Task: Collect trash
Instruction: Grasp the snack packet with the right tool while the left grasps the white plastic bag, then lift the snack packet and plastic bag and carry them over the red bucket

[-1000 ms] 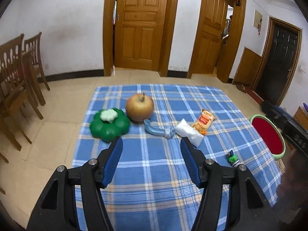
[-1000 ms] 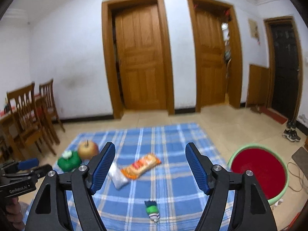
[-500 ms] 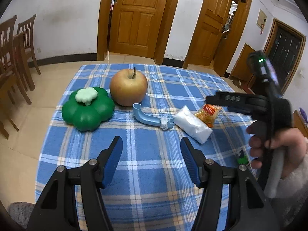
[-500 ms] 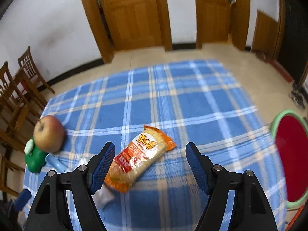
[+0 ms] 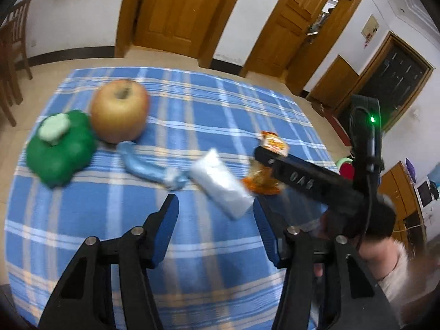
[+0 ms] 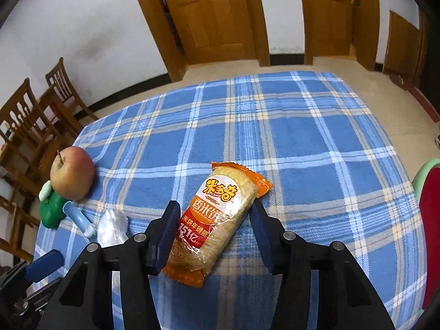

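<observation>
An orange rice-cracker packet [image 6: 217, 220] lies on the blue plaid tablecloth [image 6: 275, 126]. My right gripper [image 6: 214, 228] is low over it with the packet between its closing jaws, both pads close to its sides and the wrapper not squeezed. A white plastic packet [image 5: 220, 184] lies just left of it. My left gripper [image 5: 216, 220] hovers at that packet's near end, jaws closing, with only the packet's corner between the fingertips. In the left wrist view, a black finger [image 5: 297, 176] of the right gripper crosses over the orange packet [image 5: 272, 143].
An apple [image 5: 119, 111], a green flower-shaped toy [image 5: 60, 151] and a light blue tube [image 5: 143, 165] lie at the cloth's left. A red bin with a green rim [image 6: 431, 233] stands off the right edge. Wooden chairs [image 6: 27, 126] stand at the left.
Both grippers came down toward the table. The right one dropped over the orange packet and its jaws narrowed around it. The left one moved toward the white packet and narrowed slightly.
</observation>
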The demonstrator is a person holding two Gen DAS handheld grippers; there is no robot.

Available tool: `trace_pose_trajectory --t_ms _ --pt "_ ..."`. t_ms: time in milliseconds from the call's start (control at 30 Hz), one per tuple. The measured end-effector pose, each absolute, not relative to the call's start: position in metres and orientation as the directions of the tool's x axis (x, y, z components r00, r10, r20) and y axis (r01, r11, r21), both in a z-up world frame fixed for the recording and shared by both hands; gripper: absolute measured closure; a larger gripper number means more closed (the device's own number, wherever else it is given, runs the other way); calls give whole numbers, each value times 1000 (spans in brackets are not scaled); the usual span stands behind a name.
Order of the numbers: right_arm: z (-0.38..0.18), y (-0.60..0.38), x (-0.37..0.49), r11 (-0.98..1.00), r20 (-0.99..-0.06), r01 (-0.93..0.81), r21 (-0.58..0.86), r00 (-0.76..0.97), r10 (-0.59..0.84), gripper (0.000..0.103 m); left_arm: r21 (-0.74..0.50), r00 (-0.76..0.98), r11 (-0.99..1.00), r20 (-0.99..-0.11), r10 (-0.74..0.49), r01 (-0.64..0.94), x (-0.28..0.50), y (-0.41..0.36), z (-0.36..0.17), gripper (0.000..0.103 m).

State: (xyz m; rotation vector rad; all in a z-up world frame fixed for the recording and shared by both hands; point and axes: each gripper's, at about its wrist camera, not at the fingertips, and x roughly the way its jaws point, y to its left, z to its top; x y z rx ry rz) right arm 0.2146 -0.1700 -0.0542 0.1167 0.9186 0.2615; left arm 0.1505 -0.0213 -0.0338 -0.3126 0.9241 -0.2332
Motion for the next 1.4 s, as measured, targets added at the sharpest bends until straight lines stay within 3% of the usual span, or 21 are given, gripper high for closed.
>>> trace_pose_trajectory --t_ms 267,400,500,700,1400 --pt "-52 -194 209 921 -701 -156 358 607 375 50 -348 556 936 -767 -319 58 183 -42 -39 50" --pt "-49 -192 205 960 -732 -129 248 624 273 50 -342 518 939 -797 -311 36 207 -46 -50 55" --pt "-47 -189 205 967 -739 -125 221 626 250 50 -226 512 974 -835 -200 11 213 -57 -60 57" --pt "-48 -190 205 972 -740 -119 203 631 232 50 -47 617 998 -784 -67 48 201 -79 -66 66" --pt "-47 -192 204 970 -727 -102 220 647 232 51 -68 623 995 -776 -97 69 199 -79 -65 69"
